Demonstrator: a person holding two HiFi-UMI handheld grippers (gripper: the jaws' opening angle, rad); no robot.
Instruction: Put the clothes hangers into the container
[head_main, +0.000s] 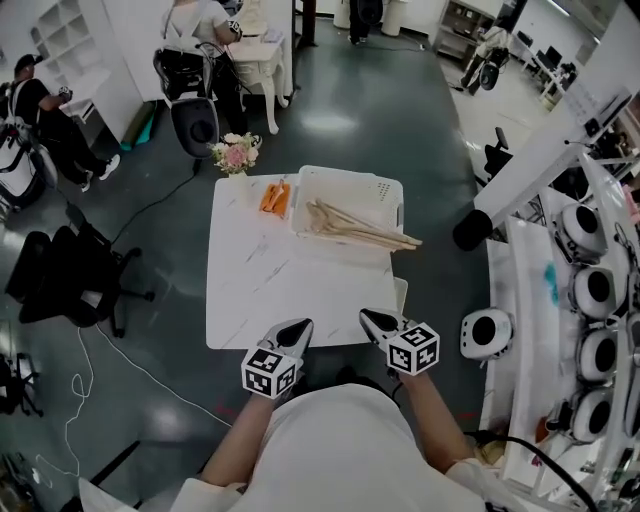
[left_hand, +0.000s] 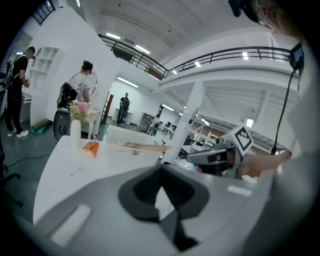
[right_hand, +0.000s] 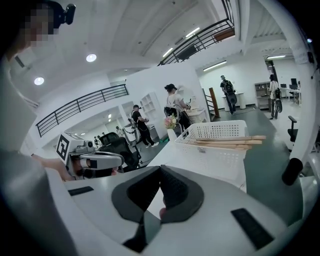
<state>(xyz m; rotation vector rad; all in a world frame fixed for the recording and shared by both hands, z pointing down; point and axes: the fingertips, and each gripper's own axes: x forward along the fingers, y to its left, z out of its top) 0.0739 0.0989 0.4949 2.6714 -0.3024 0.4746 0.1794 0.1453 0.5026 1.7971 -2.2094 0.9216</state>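
Currently both grippers hover at the near edge of the white tabletop, close to the person's body, and both are empty. The left gripper has its two dark jaws pressed together at the tips, with nothing between them, as its own view shows. The right gripper is clenched in the same way, with nothing held. The two grippers are side by side and apart from each other, each pointing across the tabletop toward its far side. The clothes hangers are wooden and already lie inside the white perforated container, which stands on the far right part of the tabletop. Their long ends stick out over the right rim of the container. Just left of the container lies a small orange object; it is too small to say what it is, maybe a packet. At the far left corner of the tabletop stands a vase of flowers. On the floor to the left of the tabletop is a black office chair.
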